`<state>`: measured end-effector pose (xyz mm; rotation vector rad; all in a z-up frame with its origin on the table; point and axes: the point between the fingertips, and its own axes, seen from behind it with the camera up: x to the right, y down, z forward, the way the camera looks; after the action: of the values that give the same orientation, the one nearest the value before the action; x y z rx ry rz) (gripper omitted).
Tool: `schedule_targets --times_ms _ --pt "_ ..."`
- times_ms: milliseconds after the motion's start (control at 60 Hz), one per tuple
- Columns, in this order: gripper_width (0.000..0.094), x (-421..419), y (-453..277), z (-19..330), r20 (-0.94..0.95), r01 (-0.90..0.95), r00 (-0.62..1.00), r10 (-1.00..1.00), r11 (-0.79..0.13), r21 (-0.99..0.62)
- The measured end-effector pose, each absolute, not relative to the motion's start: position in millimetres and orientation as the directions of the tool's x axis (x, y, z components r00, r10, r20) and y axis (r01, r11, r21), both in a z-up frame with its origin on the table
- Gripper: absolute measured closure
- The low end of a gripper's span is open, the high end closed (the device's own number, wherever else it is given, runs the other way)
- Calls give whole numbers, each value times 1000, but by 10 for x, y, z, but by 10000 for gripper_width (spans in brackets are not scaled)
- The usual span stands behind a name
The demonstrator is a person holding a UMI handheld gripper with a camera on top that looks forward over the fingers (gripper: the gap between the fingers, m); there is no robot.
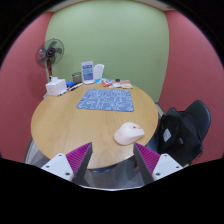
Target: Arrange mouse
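Note:
A white computer mouse (128, 133) lies on the round wooden table (70, 125), near its front edge. It sits just ahead of my gripper (113, 158), slightly toward the right finger. My fingers (80, 157) with their magenta pads are wide apart and hold nothing. A blue patterned mat (104, 98) lies further back on the table, beyond the mouse.
A small black fan (50, 54) stands at the table's far left, with a white box (56, 86) and a white bottle-like container (87, 72) near it. Small items lie beside the mat's far edge. A black chair with a bag (186, 130) stands to the right.

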<state>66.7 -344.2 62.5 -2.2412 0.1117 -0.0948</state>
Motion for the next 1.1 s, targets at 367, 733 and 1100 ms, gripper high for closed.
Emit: schedule_targets --times_ms 367,733,1100 --pt "101 1279 -2628 26 -66 -164 982 -175 -632 -757" --pt "416 1323 -2078 -105 18 -92 987 -161 -647 -757" --pt "560 1218 -2144 206 33 -98 983 -178 -676 -730"
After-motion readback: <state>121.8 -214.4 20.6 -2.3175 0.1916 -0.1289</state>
